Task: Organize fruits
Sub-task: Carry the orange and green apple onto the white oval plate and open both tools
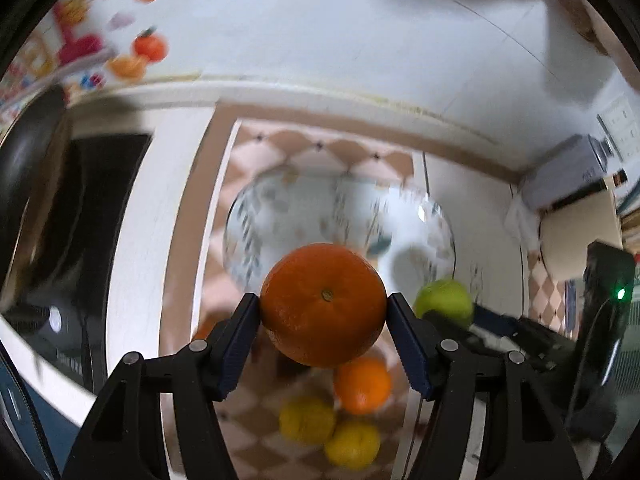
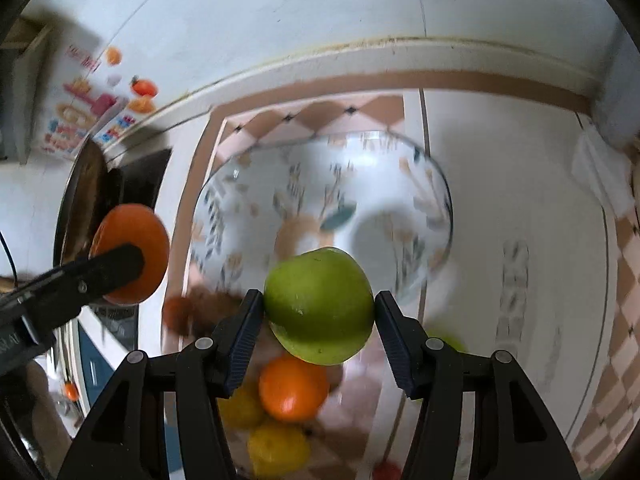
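Note:
My left gripper (image 1: 323,300) is shut on a big orange (image 1: 320,320), lifted above the counter. The right gripper (image 2: 319,298) is shut on a green apple (image 2: 320,308), also in the air. Just beyond both stands a glass bowl with a leaf pattern (image 1: 248,232) (image 2: 224,208), with no fruit in it. The right wrist view shows the held orange (image 2: 132,240) at the left. The left wrist view shows the green apple (image 1: 444,304) at the right. Below the grippers a smaller orange (image 1: 362,384) (image 2: 294,388) and two yellow fruits (image 1: 306,420) (image 2: 278,448) lie on the checkered surface.
A dark pan (image 2: 88,192) and a black cooktop (image 1: 80,240) sit to the left of the bowl. A white wall with a fruit poster (image 1: 80,40) rises behind. A white appliance (image 1: 568,176) stands at the far right. A small red fruit (image 2: 386,472) lies near the bottom edge.

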A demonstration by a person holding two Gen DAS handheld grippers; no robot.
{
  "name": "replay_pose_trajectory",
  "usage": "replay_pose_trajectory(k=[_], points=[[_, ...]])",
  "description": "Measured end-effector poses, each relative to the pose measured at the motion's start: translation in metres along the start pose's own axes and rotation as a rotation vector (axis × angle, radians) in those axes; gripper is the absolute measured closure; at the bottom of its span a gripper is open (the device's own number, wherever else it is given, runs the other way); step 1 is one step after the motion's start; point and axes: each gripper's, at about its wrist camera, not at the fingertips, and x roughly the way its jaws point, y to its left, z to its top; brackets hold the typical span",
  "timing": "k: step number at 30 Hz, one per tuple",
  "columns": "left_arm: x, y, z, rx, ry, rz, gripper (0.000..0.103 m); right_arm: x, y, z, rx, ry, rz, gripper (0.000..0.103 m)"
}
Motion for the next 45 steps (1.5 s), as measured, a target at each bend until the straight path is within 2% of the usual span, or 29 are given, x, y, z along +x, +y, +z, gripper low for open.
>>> replay_pose_trajectory(k=[3, 9, 15, 22, 23, 24, 25, 26, 28, 29, 32, 36, 45], points=[[0.034, -0.001, 0.037, -0.017, 0.052, -0.009, 0.040, 0.024, -0.003, 0.031, 0.024, 0.021, -0.004, 0.043], [0.103, 0.011, 0.070, -0.084, 0.184, -0.015, 0.040, 0.065, -0.009, 0.072, 0.043, 0.069, -0.043, 0.043], [0.139, 0.017, 0.075, -0.120, 0.277, -0.014, 0.040, 0.091, -0.010, 0.091, 0.017, 0.112, -0.092, 0.043], [0.150, 0.020, 0.076, -0.140, 0.311, -0.021, 0.039, 0.094, -0.010, 0.100, 0.012, 0.143, -0.077, 0.042], [0.150, 0.019, 0.076, -0.134, 0.312, -0.019, 0.039, 0.093, -0.011, 0.100, 0.016, 0.146, -0.082, 0.035], [0.150, 0.019, 0.076, -0.131, 0.309, -0.015, 0.039, 0.090, -0.013, 0.099, 0.016, 0.141, -0.088, 0.023], [0.150, 0.017, 0.079, -0.128, 0.302, -0.015, 0.036, 0.086, -0.013, 0.098, 0.017, 0.132, -0.089, 0.018], [0.149, 0.014, 0.080, -0.119, 0.290, -0.005, 0.027, 0.083, -0.013, 0.098, 0.020, 0.128, -0.091, 0.014], [0.142, 0.013, 0.082, -0.098, 0.265, 0.014, 0.016, 0.077, -0.014, 0.097, 0.021, 0.121, -0.107, 0.013], [0.139, 0.013, 0.083, -0.092, 0.256, 0.020, 0.015, 0.073, -0.013, 0.095, 0.013, 0.114, -0.131, 0.012], [0.128, 0.012, 0.080, -0.087, 0.234, 0.032, 0.015, 0.062, -0.013, 0.088, -0.007, 0.108, -0.185, 0.010], [0.104, 0.016, 0.072, -0.067, 0.184, 0.054, 0.015, 0.041, -0.019, 0.071, 0.005, 0.093, -0.195, 0.010], [0.032, 0.020, 0.027, -0.013, 0.016, 0.129, 0.015, -0.022, -0.012, 0.020, -0.002, -0.033, -0.267, 0.010]])
